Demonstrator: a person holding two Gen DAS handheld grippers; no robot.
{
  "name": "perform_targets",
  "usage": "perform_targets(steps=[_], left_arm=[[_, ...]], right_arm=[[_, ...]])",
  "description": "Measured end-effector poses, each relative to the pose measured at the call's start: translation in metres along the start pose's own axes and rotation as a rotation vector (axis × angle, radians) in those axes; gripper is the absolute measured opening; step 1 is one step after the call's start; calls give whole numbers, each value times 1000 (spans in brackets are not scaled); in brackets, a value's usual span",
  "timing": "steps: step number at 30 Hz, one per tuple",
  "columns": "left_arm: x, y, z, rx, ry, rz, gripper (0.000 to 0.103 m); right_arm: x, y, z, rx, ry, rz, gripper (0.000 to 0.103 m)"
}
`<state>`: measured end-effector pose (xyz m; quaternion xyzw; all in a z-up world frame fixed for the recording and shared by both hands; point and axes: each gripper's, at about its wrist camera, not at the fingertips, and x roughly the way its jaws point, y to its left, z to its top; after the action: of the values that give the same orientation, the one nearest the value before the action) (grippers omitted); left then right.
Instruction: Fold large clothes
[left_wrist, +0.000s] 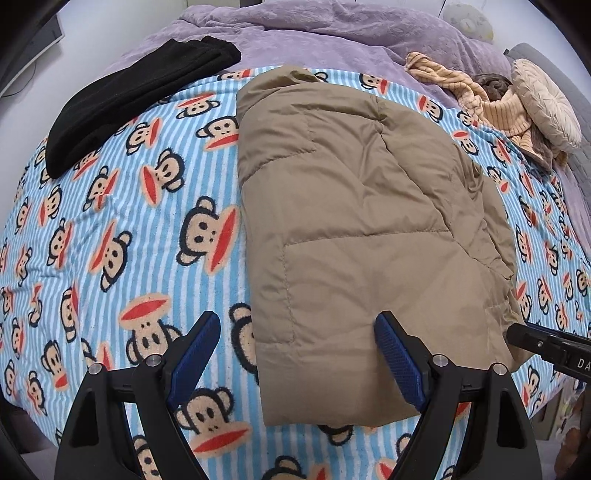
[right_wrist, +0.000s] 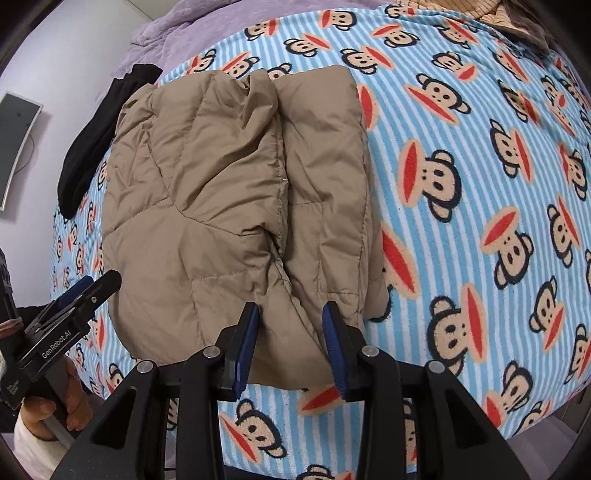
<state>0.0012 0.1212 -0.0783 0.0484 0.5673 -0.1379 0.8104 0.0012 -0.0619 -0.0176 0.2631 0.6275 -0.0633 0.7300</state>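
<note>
A tan quilted puffer jacket (left_wrist: 354, 206) lies folded lengthwise on the monkey-print blanket (left_wrist: 110, 221); it also shows in the right wrist view (right_wrist: 229, 192). My left gripper (left_wrist: 297, 332) is wide open over the jacket's near left corner, its right finger over the fabric and its left over the blanket. My right gripper (right_wrist: 291, 314) is partly open, its jaws on either side of a ridge of the jacket's near hem without pinching it. The right gripper's tip (left_wrist: 546, 343) shows in the left wrist view, and the left gripper (right_wrist: 85, 288) in the right wrist view.
A folded black garment (left_wrist: 136, 96) lies at the blanket's far left. A striped orange garment (left_wrist: 480, 99) and a round cushion (left_wrist: 546, 103) lie far right on the purple bedspread (left_wrist: 314, 33). The bed's near edge runs just below the jacket's hem.
</note>
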Motion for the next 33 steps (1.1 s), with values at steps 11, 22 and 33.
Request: perform_targets(steps=[11, 22, 33], left_arm=[[-20, -9, -18, -3, 1, 37, 86], [-48, -17, -23, -22, -43, 56, 102], [-87, -20, -14, -51, -112, 62, 102]], right_arm=[[-17, -2, -8, -15, -24, 23, 50], [-42, -3, -16, -25, -54, 36, 57], [-68, 14, -13, -84, -112, -6, 68]])
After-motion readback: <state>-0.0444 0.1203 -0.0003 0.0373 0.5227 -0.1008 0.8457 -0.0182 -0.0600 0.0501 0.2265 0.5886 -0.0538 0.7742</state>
